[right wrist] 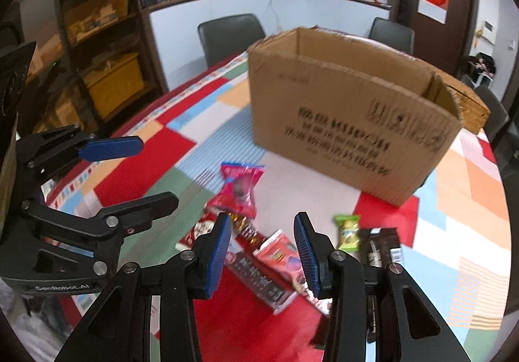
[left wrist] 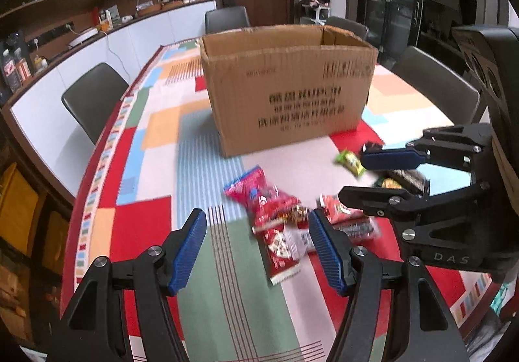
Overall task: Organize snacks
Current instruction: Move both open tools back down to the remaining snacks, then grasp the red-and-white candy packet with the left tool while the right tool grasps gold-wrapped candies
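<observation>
An open cardboard box (left wrist: 285, 93) (right wrist: 350, 122) stands on the patchwork tablecloth (left wrist: 155, 174). In front of it lies a loose heap of snack packets: a red bag (left wrist: 262, 196) (right wrist: 240, 187), a red-and-white packet (left wrist: 282, 248), a small green packet (left wrist: 350, 161) (right wrist: 348, 230), a dark brown packet (right wrist: 382, 247) and a long dark bar (right wrist: 259, 281). My left gripper (left wrist: 258, 248) (right wrist: 152, 174) hovers open over the heap's left side. Open too, my right gripper (right wrist: 262, 248) (left wrist: 366, 177) hangs over the right side. Neither holds anything.
Dark chairs (left wrist: 94, 99) (right wrist: 230, 34) ring the table. A white counter with clutter (left wrist: 107, 25) runs behind, and shelves with yellow bins (right wrist: 110, 83) stand at the left. The table's rounded edge (left wrist: 97, 167) lies close on the left.
</observation>
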The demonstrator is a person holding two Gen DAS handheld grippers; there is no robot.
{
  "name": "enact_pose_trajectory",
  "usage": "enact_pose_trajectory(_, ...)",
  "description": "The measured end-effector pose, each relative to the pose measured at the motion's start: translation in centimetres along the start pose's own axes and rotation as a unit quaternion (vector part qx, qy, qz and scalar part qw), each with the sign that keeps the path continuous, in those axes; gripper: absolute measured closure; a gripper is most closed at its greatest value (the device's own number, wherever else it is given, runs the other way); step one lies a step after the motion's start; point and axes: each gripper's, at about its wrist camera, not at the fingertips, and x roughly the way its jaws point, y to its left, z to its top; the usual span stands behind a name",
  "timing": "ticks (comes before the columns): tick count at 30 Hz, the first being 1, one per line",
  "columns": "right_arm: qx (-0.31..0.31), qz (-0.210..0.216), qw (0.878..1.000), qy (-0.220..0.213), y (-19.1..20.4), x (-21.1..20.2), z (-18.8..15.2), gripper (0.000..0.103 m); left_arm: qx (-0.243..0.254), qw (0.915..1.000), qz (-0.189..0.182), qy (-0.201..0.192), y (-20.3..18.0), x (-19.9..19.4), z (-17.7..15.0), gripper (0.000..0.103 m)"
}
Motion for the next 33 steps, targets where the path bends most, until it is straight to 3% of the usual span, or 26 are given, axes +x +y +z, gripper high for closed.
enact_pose_trajectory(11, -0.025, 0.02, 0.999, 0.039, 0.2, 3.7, -0.5, 0.062, -0.015, 0.9988, -0.028, 0.037, 0.3, 3.4, -1.6, 0.047)
enact_pose_trajectory(15, -0.026, 0.029, 0.998, 0.053, 0.1, 5.0, -0.6, 0.068, -0.021, 0.9979, -0.034, 0.051, 0.4, 4.5, -1.8, 0.051)
enact_pose_trajectory(33, -0.049, 0.048, 0.995, 0.078, 0.5, 8.5, -0.2, 0.071, -0.033, 0.9946, -0.05, 0.084, 0.4, 7.0, -2.1, 0.063)
